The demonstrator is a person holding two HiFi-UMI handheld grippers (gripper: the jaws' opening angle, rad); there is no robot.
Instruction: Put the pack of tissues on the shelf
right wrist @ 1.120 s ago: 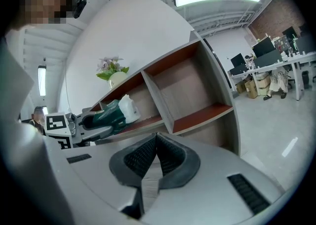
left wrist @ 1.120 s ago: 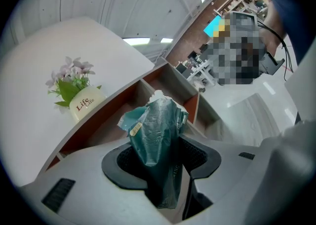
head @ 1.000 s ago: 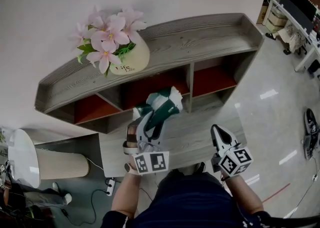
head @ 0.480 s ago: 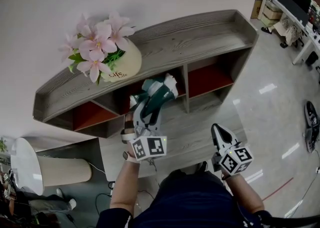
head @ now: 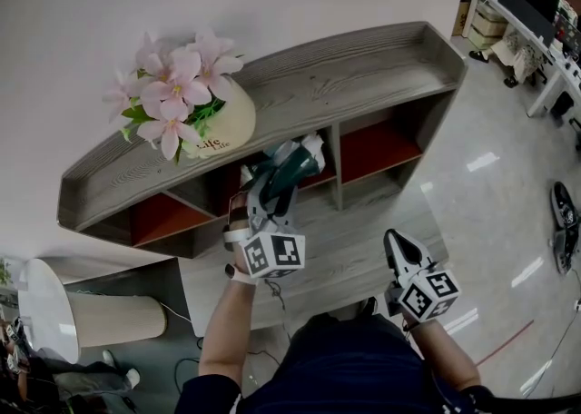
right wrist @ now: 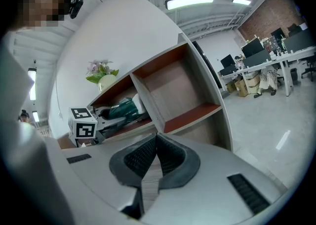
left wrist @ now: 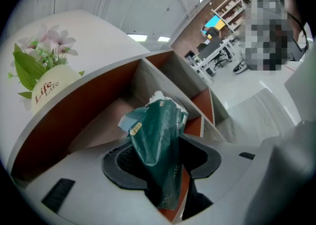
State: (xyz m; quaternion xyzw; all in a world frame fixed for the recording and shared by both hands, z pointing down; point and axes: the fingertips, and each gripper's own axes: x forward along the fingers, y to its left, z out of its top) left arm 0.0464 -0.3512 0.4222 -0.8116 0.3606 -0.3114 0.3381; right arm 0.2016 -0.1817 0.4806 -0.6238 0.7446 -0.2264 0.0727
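The flower pot (head: pixel 213 126) stands on the left part of the shelf (head: pixel 363 76) top, so it is not in the way.

The left gripper (head: pixel 270 187) is in front of the shelf's middle compartment and points into it. Its jaws are approx half spread and pinch the pack of tissues (head: pixel 292 165) from both sides. The pack is green w/ a white crumpled end. Its long axis runs along the jaws, away from the person. The far end sticks out past the fingertips, right at the mouth of that middle compartment. I cannot tell for sure if the tip is already inside. The pack seems to hang above the compartment floor, not resting yet.

The right gripper (head: pixel 399 249) is lower and to the right, well apart from the shelf front. Its jaws are pressed together w/ nothing btw them.

So the left gripper is the nearer one, and I think the coming move is a short push straight forward into the compartment.
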